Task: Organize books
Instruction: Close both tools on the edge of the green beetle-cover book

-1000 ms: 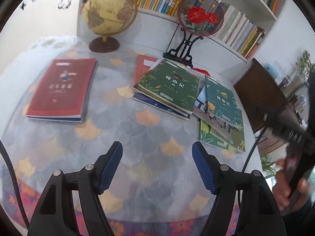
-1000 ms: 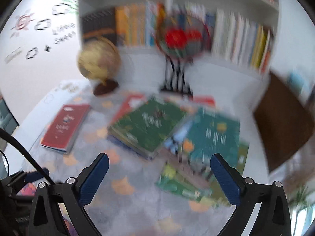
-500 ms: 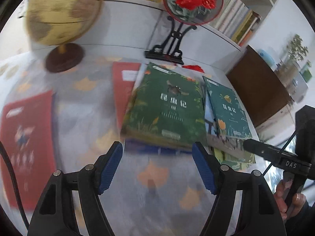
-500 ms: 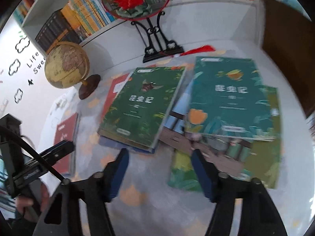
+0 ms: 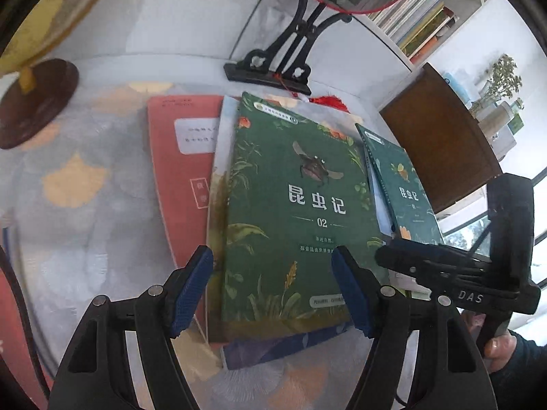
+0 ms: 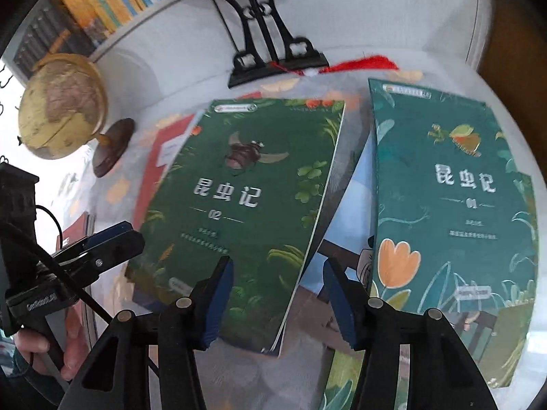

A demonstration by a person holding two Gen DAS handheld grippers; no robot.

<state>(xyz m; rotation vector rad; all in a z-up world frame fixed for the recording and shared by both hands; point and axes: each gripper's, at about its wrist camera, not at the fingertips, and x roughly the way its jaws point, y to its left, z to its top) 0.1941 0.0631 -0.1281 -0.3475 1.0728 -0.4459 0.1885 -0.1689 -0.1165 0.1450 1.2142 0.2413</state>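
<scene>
you are facing a white built-in bookshelf (image 6: 102, 10) packed with upright spines, its lower panel forming the wall behind the table (image 5: 85, 239), which wears a grey cloth printed with orange ginkgo leaves. a yellowed globe (image 6: 61, 106) on a dark wooden base stands at the left, a black scrolled stand (image 5: 277, 65) with a round red-flowered fan and red tassel (image 6: 362, 63) at centre. to your right, a brown wooden cabinet (image 5: 441, 147), potted greenery (image 5: 502, 78) and bright daylight from a window (image 5: 540, 225).
</scene>
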